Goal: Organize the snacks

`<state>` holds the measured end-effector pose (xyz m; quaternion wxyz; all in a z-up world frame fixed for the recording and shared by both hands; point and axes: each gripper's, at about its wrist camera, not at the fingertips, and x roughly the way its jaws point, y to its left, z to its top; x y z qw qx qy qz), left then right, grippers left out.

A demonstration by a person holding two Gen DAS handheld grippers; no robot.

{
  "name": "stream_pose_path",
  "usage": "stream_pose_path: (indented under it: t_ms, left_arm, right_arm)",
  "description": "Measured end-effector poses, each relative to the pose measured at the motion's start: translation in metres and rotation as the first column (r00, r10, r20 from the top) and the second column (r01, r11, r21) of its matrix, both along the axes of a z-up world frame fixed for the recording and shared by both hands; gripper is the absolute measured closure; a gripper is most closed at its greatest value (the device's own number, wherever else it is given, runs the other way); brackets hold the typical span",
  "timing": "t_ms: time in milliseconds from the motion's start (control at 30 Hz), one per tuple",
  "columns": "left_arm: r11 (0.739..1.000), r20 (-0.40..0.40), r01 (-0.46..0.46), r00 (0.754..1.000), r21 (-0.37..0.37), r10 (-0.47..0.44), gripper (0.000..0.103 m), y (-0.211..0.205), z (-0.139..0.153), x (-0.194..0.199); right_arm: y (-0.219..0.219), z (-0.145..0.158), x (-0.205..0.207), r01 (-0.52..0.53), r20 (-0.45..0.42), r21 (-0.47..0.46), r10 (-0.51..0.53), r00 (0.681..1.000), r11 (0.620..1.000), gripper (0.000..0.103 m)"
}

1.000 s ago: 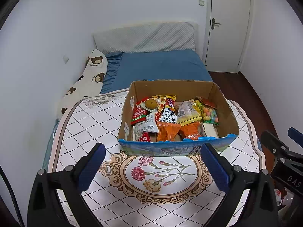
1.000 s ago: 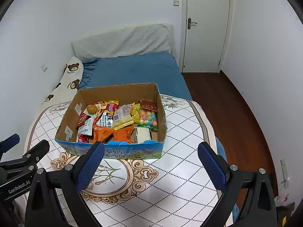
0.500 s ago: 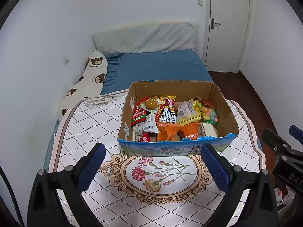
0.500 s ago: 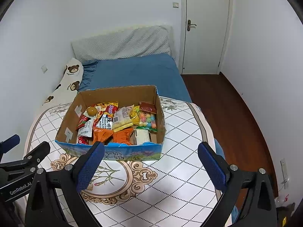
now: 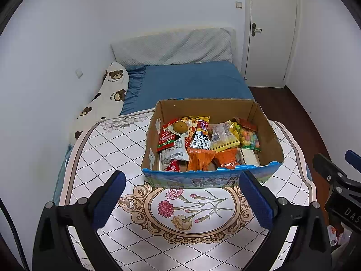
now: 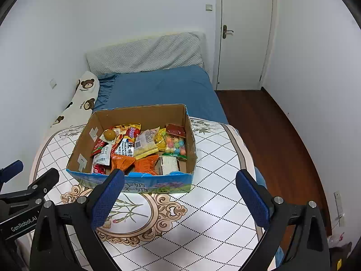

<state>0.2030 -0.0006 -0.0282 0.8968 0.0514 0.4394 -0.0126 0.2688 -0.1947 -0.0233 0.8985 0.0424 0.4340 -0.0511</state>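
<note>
A cardboard box (image 5: 269, 135) with a blue printed front stands on a round table with a white patterned cloth (image 5: 108, 149). It holds several snack packets: red, orange, yellow and a bag of coloured candies (image 5: 249, 136). The box also shows in the right wrist view (image 6: 190, 135). My left gripper (image 5: 182, 201) is open and empty, hovering over the cloth just in front of the box. My right gripper (image 6: 180, 199) is open and empty, in front of the box's right part.
A bed with a blue sheet (image 5: 191, 81) and a bear-print pillow (image 5: 106, 99) lies behind the table. A white door (image 6: 243, 33) and wooden floor (image 6: 270, 124) are to the right. Walls close in at left.
The right gripper has drifted back and down slightly, so the box sits a little higher in its view. The left gripper has barely moved. Both stay open.
</note>
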Motion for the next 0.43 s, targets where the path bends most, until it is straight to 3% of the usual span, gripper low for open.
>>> stream_pose_path:
  t_ms: [433]
  left_arm:
    - [1.0, 0.005, 0.006, 1.0, 0.0, -0.006, 0.0, -0.001, -0.0012, -0.0014]
  right_arm:
    - [0.0044, -0.0001, -0.0019, -0.002, -0.003, -0.005, 0.002, 1.0, 1.0, 0.002]
